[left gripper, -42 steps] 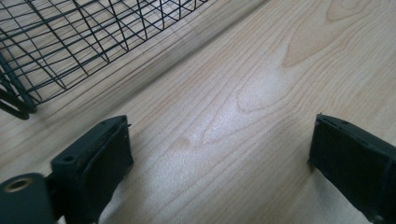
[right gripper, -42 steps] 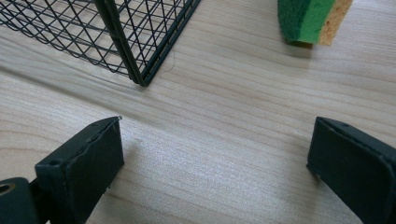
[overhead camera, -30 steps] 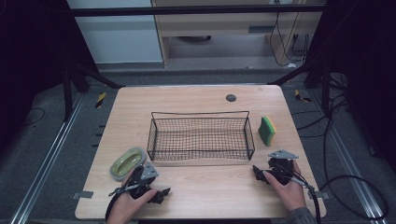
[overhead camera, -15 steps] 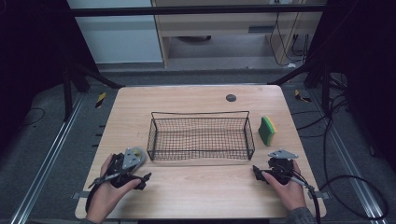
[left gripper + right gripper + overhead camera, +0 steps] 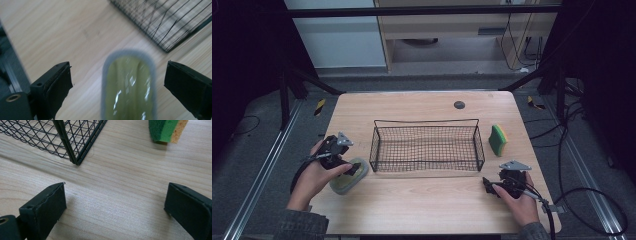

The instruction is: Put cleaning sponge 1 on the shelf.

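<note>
Since 0.5 s ago the left gripper [image 5: 355, 169] has swung up and now points toward the wire basket [image 5: 427, 146], over the green oval dish [image 5: 348, 176], which lies on the table [image 5: 422, 205] just left of the basket. The left gripper view shows its jaws spread on either side of the dish [image 5: 128, 87], a glossy green hollow with a pale grey rim. The right gripper [image 5: 488, 184] rests with its jaws spread on nothing, near the sponge [image 5: 167, 129].

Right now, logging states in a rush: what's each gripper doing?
Left gripper: open, jaws either side of the green dish.
Right gripper: open, holding nothing.
</note>
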{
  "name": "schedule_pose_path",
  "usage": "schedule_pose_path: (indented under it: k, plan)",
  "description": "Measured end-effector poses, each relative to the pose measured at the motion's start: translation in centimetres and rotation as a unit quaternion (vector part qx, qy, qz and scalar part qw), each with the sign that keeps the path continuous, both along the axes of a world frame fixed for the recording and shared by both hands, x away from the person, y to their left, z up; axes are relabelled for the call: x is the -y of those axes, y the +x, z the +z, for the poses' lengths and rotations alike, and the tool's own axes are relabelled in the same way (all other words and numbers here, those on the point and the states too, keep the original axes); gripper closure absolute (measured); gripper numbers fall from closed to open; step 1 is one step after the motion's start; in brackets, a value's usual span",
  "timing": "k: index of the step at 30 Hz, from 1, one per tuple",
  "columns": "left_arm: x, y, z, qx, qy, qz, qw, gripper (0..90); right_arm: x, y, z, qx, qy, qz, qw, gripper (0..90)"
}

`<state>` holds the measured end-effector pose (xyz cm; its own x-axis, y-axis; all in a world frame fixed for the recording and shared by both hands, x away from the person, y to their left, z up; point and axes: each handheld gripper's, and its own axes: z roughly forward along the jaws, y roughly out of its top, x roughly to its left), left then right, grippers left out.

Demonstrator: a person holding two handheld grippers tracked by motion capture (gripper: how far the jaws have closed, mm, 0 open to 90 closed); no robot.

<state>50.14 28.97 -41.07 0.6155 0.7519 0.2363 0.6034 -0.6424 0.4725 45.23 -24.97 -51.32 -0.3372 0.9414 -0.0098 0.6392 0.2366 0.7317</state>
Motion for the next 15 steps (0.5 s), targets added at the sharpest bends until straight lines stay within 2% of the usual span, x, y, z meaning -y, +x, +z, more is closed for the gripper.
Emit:
schedule_pose_path:
  k: [5, 9, 13, 14, 15]
  plan:
    - [-2.0, -0.8, -0.7, -0.019, -0.024, 0.022, 0.9993, 7.3, -0.1, 0.0, 0.1, -0.004, 0.003, -0.002, 1.0, 3.8]
    - [-2.1, -0.8, -0.7, -0.032, -0.024, 0.022, 0.999, 10.7, -0.1, 0.0, 0.1, -0.004, 0.001, -0.004, 1.0, 3.7]
    - [-1.8, -0.6, -0.6, -0.031, -0.022, 0.023, 0.999, 12.6, -0.1, 0.0, 0.0, -0.002, 0.001, -0.003, 1.0, 3.7]
    - [-1.6, -0.5, -0.6, -0.041, -0.027, 0.019, 0.9986, 12.8, -0.1, 0.0, 0.0, -0.002, 0.001, -0.002, 1.0, 3.7]
    - [-1.6, -0.5, -0.6, -0.041, -0.027, 0.019, 0.9986, 12.9, -0.1, 0.0, 0.0, -0.002, 0.001, -0.002, 1.0, 3.7]
